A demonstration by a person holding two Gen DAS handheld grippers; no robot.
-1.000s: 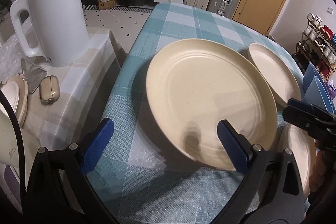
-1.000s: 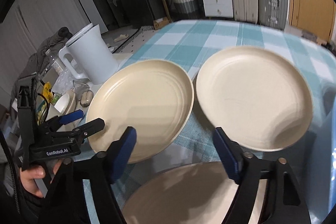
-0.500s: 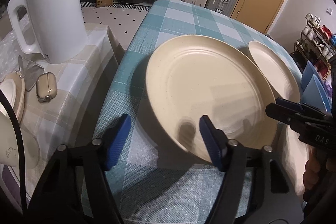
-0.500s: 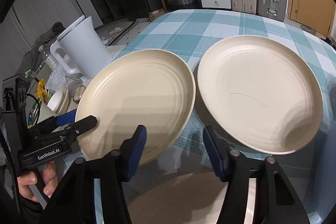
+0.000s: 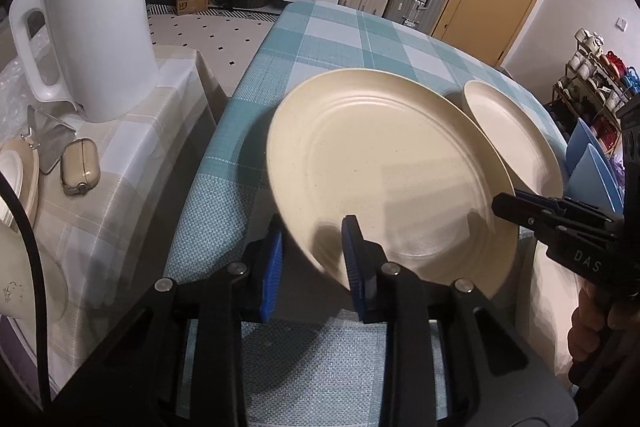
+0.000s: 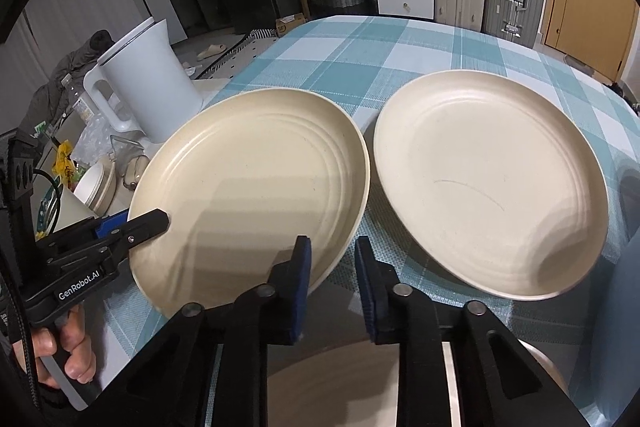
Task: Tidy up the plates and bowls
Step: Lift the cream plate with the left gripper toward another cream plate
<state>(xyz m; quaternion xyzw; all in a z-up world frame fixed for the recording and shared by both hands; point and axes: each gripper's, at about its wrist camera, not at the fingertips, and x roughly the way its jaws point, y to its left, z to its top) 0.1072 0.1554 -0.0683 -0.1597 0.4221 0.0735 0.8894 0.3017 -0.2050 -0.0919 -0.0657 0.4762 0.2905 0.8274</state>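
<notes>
A large cream plate (image 5: 392, 179) lies on the checked tablecloth, also in the right wrist view (image 6: 248, 195). My left gripper (image 5: 312, 259) is shut on its near rim, one blue pad above and one below. A second cream plate (image 6: 488, 179) lies to its right, also seen in the left wrist view (image 5: 516, 139). My right gripper (image 6: 330, 279) stands over the gap between the two plates with a narrow gap between its pads, holding nothing. A third cream plate (image 6: 352, 387) lies under it. The right gripper also shows in the left wrist view (image 5: 520, 207).
A white kettle (image 5: 88, 39) stands on a side table (image 5: 120, 187) left of the dining table, with a small case (image 5: 78, 167) and lidded containers. Blue bowls (image 5: 592, 163) sit at the right edge. Suitcases, drawers and a door lie beyond the table.
My left gripper closed from wide open onto the near rim of the left plate. My right gripper narrowed from wide open to a small gap and moved slightly forward.
</notes>
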